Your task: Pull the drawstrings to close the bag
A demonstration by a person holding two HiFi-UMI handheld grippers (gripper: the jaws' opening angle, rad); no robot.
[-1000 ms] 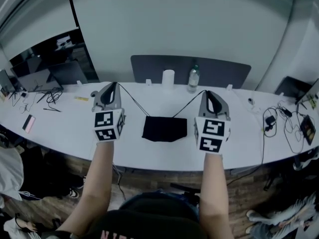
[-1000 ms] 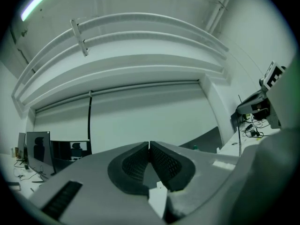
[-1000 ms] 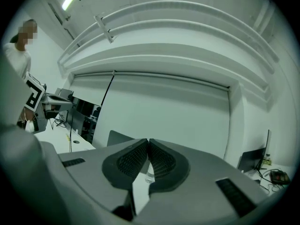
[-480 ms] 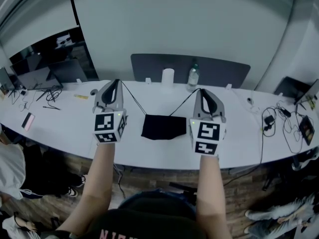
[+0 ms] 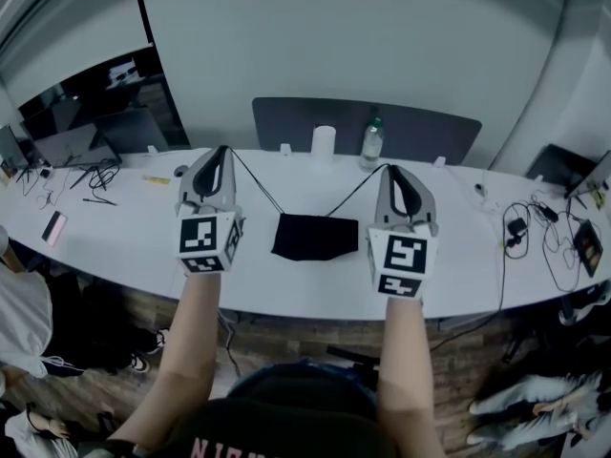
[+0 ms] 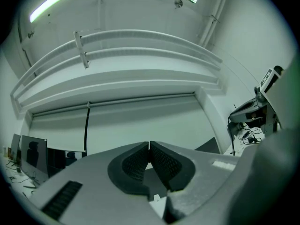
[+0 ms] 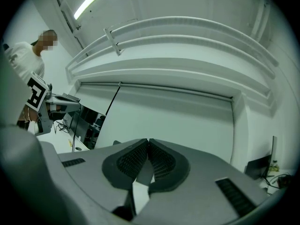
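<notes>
A small black bag [image 5: 313, 237] lies flat on the white table [image 5: 134, 256], between my two grippers. From its top corners two thin black drawstrings run up and outward, both taut. The left drawstring [image 5: 256, 181] ends at the tip of my left gripper [image 5: 222, 151], and the right drawstring [image 5: 358, 191] ends at the tip of my right gripper [image 5: 389, 168]. Both grippers hang above the table and tilt upward. In the gripper views the left gripper [image 6: 149, 146] and the right gripper [image 7: 148, 142] have their ribbed pads pressed together, facing wall and ceiling; the strings are too thin to make out there.
Behind the bag stand a white cylinder [image 5: 324, 144] and a water bottle [image 5: 371, 146], in front of a grey divider panel [image 5: 430, 136]. Cables [image 5: 544, 232] lie at the right, and a phone [image 5: 54, 227] and monitors [image 5: 86, 141] at the left. A person [image 7: 23, 60] stands off to one side.
Both grippers have risen slightly and tipped upward, with the strings still taut. The bag has shifted a little away from the table's near edge.
</notes>
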